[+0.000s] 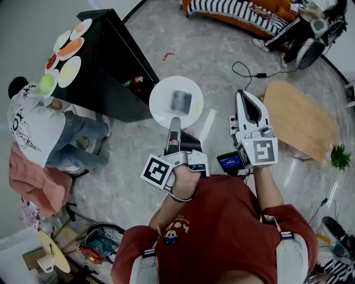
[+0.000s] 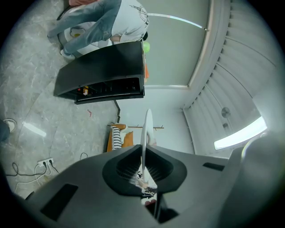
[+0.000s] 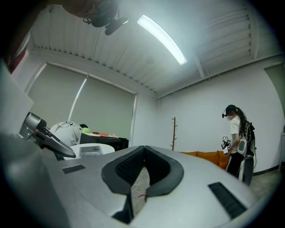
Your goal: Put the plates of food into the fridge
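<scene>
My left gripper [image 1: 175, 123] is shut on the near rim of a white plate [image 1: 176, 102] that carries a blurred grey piece of food. In the left gripper view the plate [image 2: 146, 129] stands edge-on between the pads of that gripper [image 2: 143, 167]. My right gripper [image 1: 245, 99] is beside it to the right, shut with nothing in it; its pads meet at the tip [image 3: 144, 153]. The plate [image 3: 91, 149] also shows at the left of the right gripper view. Several more plates of food [image 1: 69, 50] lie on top of a black cabinet [image 1: 113, 66] ahead to the left.
The cabinet's open side shows cans [image 1: 133, 81]. A person in a white shirt [image 1: 33, 125] crouches by its left end. A wooden board [image 1: 299, 119] lies on the floor to the right, with a cable [image 1: 244, 72] near it. A sofa [image 1: 238, 14] and another person [image 3: 236, 138] are farther off.
</scene>
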The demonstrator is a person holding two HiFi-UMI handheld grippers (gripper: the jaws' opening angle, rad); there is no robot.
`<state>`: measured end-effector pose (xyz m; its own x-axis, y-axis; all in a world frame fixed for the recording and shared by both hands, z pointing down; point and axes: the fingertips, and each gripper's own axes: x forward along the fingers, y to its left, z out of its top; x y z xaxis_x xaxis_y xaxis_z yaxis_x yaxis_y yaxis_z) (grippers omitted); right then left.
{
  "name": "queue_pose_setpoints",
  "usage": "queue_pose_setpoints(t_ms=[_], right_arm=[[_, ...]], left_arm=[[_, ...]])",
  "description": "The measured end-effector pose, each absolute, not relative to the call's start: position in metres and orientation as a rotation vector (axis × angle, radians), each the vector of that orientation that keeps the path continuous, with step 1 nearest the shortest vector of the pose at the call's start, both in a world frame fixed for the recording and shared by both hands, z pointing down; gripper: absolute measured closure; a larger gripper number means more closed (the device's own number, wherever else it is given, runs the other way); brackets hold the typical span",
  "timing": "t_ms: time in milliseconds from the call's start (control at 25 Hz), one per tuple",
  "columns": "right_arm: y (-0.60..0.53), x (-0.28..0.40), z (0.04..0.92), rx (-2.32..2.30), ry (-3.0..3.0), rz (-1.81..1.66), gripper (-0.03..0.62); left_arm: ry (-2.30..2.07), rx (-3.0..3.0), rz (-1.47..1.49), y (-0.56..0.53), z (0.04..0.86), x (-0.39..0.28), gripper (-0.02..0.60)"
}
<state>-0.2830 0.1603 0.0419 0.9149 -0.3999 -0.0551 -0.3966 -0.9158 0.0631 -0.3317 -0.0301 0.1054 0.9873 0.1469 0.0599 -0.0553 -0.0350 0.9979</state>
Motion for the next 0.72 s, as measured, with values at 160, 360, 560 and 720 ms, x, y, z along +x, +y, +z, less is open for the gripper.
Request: queue_pose_setpoints(t_ms=[160,360,560,720], right_arm=[[0.153,-0.268,0.038,3.029,-0.579,-0.115,0.583],[0.158,-0.259,0.039,3.048,-0.499,-0.108,0.583],[0.158,-0.243,0.046,3.047,-0.525,-0.108,0.583],[0.153,-0.223,0.05,3.038,-0.557,-0.115,0.583]], left_arm=[[0.093,1.597,0.175,-0.042,0.106,-0.312,0.56],[0.114,1.591,0.198,-0.041,0.108,-0.3,0.56],[0.114,1.596,0.215,-0.038,0.113,-0.286,0.56],[0.103,1.592,0.192,-0.04,0.112,-0.269,0.56]])
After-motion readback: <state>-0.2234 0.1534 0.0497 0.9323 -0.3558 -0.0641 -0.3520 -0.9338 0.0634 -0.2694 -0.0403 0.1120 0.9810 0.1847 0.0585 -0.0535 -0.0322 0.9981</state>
